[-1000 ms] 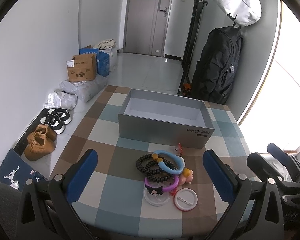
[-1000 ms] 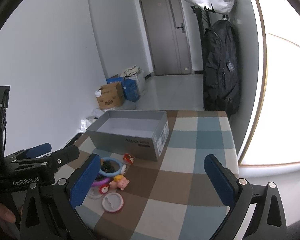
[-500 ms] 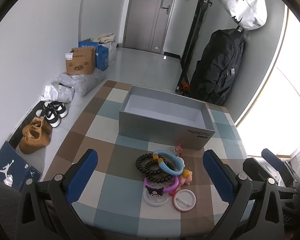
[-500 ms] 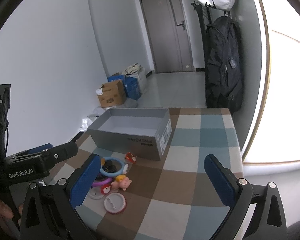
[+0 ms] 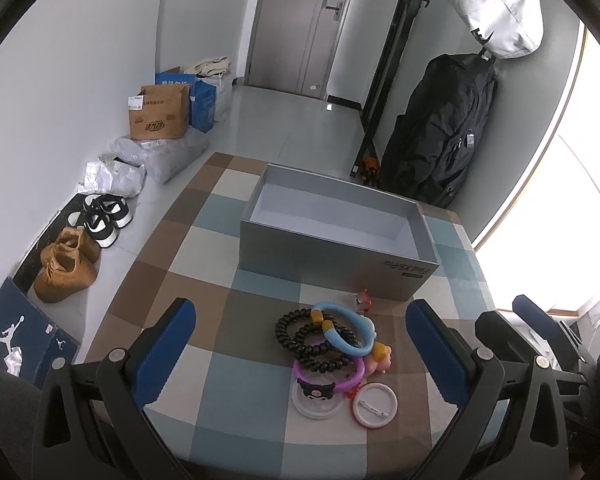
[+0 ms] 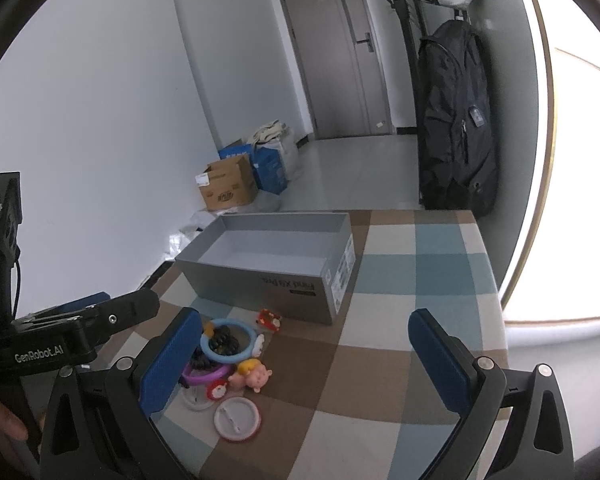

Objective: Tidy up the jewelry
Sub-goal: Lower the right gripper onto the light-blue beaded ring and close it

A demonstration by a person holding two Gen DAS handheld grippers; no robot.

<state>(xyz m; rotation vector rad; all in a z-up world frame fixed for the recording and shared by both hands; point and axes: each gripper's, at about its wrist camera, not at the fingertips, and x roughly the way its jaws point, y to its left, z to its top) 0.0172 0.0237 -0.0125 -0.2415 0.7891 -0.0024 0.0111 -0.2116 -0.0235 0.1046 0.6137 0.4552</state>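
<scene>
1. Both of my grippers are spread wide with nothing between the pads: the left gripper (image 5: 300,352) at the bottom of the left wrist view, the right gripper (image 6: 304,352) at the bottom of the right wrist view.
2. The jewelry pile (image 5: 332,344) lies on the checked tablecloth (image 5: 203,280), right of centre between the left jaws and just ahead of them. In the right wrist view the same pile sits lower left, partly behind that gripper's left finger (image 6: 171,356).
3. I judge the left gripper the nearer and better lined up. The pile runs from the blue ring (image 5: 348,328) and black coil bands (image 5: 300,336), through the purple ring (image 5: 332,372), down the frame to two round badges (image 5: 376,404).
4. The open grey box (image 5: 332,256), empty as far as I can see, stands just beyond the pile with its long side across the frame.
5. Beyond the table: shoes (image 5: 67,268) and a cardboard carton (image 5: 159,116) at the left wall, a dark bag (image 5: 440,136) hanging upper right.
</scene>
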